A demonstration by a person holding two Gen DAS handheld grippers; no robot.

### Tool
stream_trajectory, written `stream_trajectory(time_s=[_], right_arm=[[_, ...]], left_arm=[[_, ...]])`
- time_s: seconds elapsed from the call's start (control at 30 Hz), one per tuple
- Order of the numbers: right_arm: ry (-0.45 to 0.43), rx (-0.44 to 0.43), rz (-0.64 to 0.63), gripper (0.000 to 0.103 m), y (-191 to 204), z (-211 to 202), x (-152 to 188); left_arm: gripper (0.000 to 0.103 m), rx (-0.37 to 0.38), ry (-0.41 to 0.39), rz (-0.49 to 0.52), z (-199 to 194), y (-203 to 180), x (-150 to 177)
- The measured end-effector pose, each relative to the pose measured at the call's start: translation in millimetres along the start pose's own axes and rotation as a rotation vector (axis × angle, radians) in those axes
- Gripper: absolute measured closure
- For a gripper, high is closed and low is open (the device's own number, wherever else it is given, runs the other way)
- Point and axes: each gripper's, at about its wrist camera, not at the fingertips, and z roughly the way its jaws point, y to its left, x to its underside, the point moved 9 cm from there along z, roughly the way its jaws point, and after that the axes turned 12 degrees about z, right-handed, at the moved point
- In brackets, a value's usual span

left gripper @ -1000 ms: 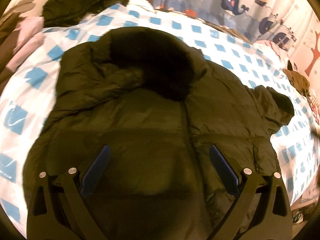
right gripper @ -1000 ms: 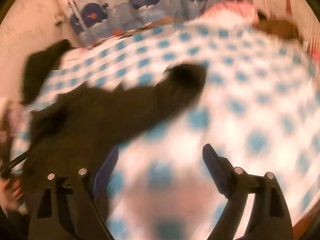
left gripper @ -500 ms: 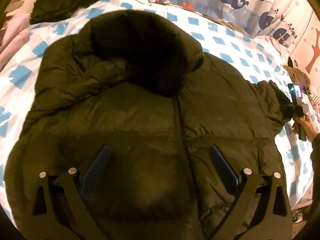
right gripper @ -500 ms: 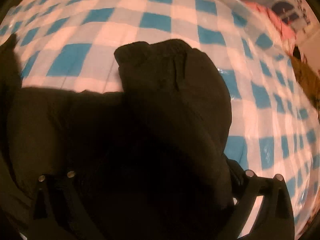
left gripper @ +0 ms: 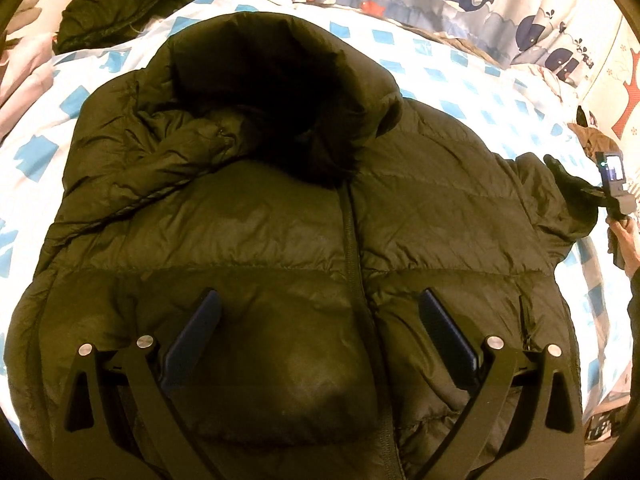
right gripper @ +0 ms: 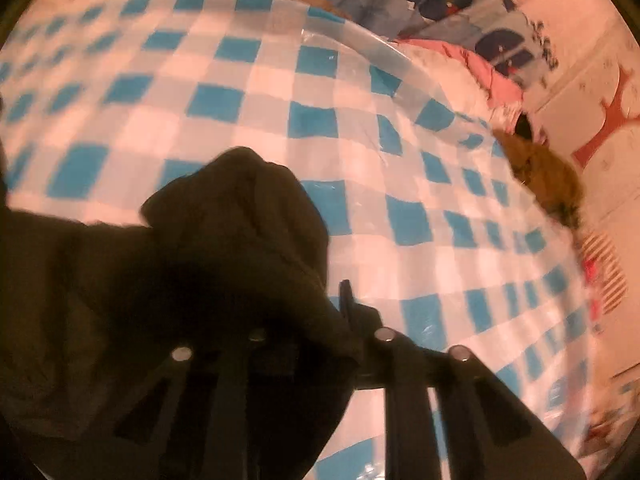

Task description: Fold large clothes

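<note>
Right hand-held gripper (right gripper: pixel 320 320) is closing its jaws on the sleeve cuff (right gripper: pixel 240 216) of the dark puffer jacket (left gripper: pixel 280 220), which lies face-up on the checked bed (right gripper: pixel 260 92). Left hand-held gripper (left gripper: pixel 320 332) hovers open above the jacket's lower front.

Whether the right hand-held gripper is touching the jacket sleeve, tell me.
Touching. In the right wrist view, the right hand-held gripper is closing with the dark jacket sleeve bunched between its fingers, the fabric lying over them.

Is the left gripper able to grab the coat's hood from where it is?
Probably yes: the left gripper is open over the coat, and nothing covers the hood beyond it.
</note>
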Motion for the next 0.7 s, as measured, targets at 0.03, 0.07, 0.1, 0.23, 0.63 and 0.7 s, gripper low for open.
stream_trajectory(time_s=[0.03, 0.07, 0.1, 0.23, 0.63, 0.7], right_arm=[[0.022, -0.036, 0.045, 0.082, -3.2, 5.6, -1.3], [0.026, -0.084, 0.092, 0.094, -6.4, 1.7, 4.9], [0.016, -0.137, 0.168, 0.097, -15.1, -2.6, 4.8], [-0.105, -0.379, 0.584, 0.099, -91.2, -30.2, -4.9], [-0.038, -0.421, 1.45, 0.031, -248.5, 16.9, 150.2], [-0.111, -0.411, 1.39, 0.031, -240.3, -13.5, 150.8]], left_arm=[[0.008, -0.001, 0.001, 0.002, 0.2, -0.1, -0.1], [0.008, -0.001, 0.001, 0.003, 0.2, 0.3, 0.1], [0.008, 0.0, 0.001, 0.002, 0.2, 0.7, 0.2], [0.008, 0.018, -0.035, -0.018, -6.6, 1.5, -4.3], [0.008, 0.024, -0.068, -0.002, -15.9, 0.1, -6.9], [0.008, 0.013, -0.091, 0.01, -22.6, 2.3, -9.1]])
